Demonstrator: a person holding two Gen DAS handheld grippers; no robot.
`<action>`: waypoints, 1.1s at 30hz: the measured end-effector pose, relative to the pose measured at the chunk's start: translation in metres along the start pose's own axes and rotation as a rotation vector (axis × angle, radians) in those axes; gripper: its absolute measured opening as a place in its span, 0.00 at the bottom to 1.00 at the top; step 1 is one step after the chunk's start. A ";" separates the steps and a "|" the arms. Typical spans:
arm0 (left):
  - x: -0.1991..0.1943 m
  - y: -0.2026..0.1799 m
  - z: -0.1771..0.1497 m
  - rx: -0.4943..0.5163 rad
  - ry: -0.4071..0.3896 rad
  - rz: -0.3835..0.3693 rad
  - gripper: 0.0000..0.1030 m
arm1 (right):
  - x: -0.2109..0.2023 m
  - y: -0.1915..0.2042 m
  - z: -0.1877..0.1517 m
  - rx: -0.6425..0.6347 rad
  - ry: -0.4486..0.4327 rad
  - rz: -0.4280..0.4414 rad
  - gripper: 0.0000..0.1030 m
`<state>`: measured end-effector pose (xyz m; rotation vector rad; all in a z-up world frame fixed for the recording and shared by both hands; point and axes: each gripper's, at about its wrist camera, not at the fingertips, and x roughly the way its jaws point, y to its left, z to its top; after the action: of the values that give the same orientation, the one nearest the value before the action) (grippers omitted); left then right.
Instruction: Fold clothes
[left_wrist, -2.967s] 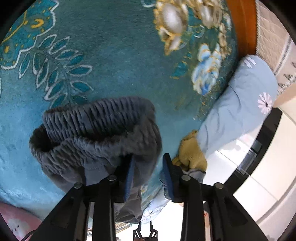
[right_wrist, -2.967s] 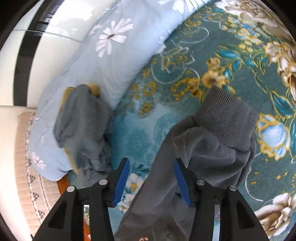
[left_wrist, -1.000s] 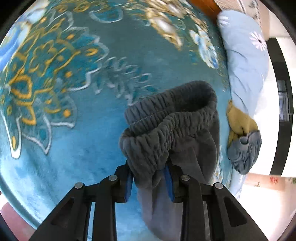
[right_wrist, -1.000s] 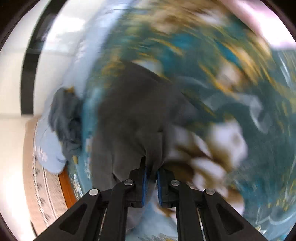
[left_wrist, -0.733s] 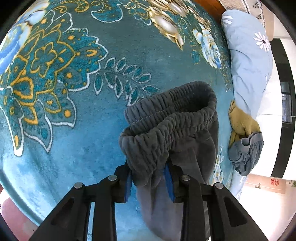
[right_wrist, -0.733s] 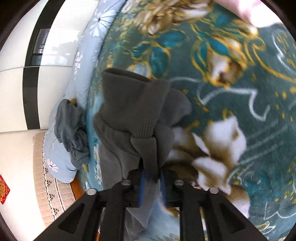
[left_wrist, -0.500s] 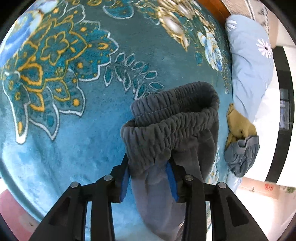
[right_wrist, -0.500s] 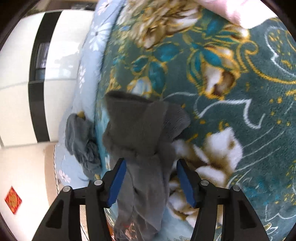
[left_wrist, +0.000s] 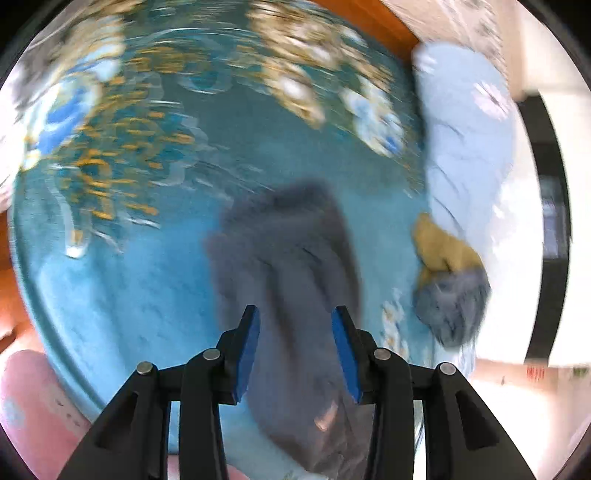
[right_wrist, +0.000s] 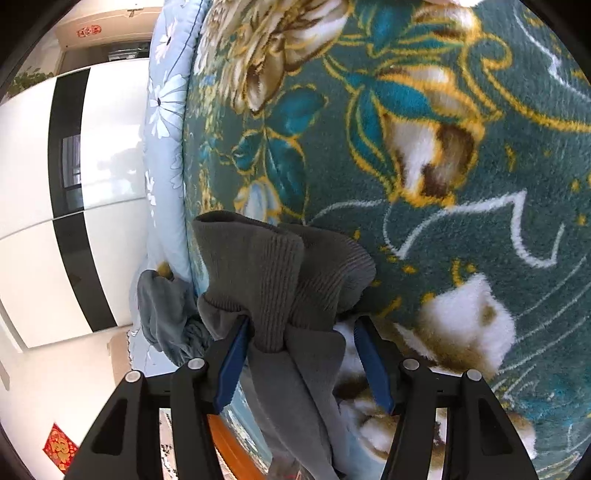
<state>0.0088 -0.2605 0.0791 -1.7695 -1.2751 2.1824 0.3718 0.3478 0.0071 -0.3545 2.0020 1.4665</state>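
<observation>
Dark grey sweatpants (left_wrist: 288, 236) lie folded on a teal flowered blanket (left_wrist: 147, 258); this view is blurred by motion. My left gripper (left_wrist: 294, 314) hovers above their waistband end, its jaws opening, and the blue pads stand clear of the cloth. In the right wrist view the pants' ribbed cuffs (right_wrist: 266, 266) are bunched on the blanket (right_wrist: 406, 147). My right gripper (right_wrist: 303, 325) straddles them, jaws wide but closing a little. The cloth sits loose between the pads, with a gap on the right side.
A light blue flowered quilt roll (left_wrist: 465, 140) lines the bed's far edge. Against it lie a yellow garment (left_wrist: 439, 247) and a crumpled grey one (left_wrist: 450, 306). A pink cushion (left_wrist: 33, 398) is at lower left. White wardrobe doors (right_wrist: 66, 184) stand beyond the bed.
My left gripper let go of the waistband and lifted away, blurring the view. My right gripper, shut on the cuffs a second ago, has opened wide and rolled, leaving them on the blanket.
</observation>
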 end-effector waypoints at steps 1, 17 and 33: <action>0.008 -0.017 -0.011 0.066 0.034 -0.007 0.40 | 0.000 0.003 0.000 -0.009 -0.004 -0.007 0.54; 0.185 -0.142 -0.292 0.803 0.531 0.128 0.40 | -0.014 0.029 0.000 -0.123 0.036 -0.058 0.32; 0.213 -0.144 -0.320 0.924 0.524 0.235 0.40 | -0.025 0.036 0.012 -0.193 -0.004 -0.105 0.20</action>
<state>0.1403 0.1200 0.0000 -1.8602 0.0752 1.7175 0.3753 0.3677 0.0476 -0.5302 1.8145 1.5956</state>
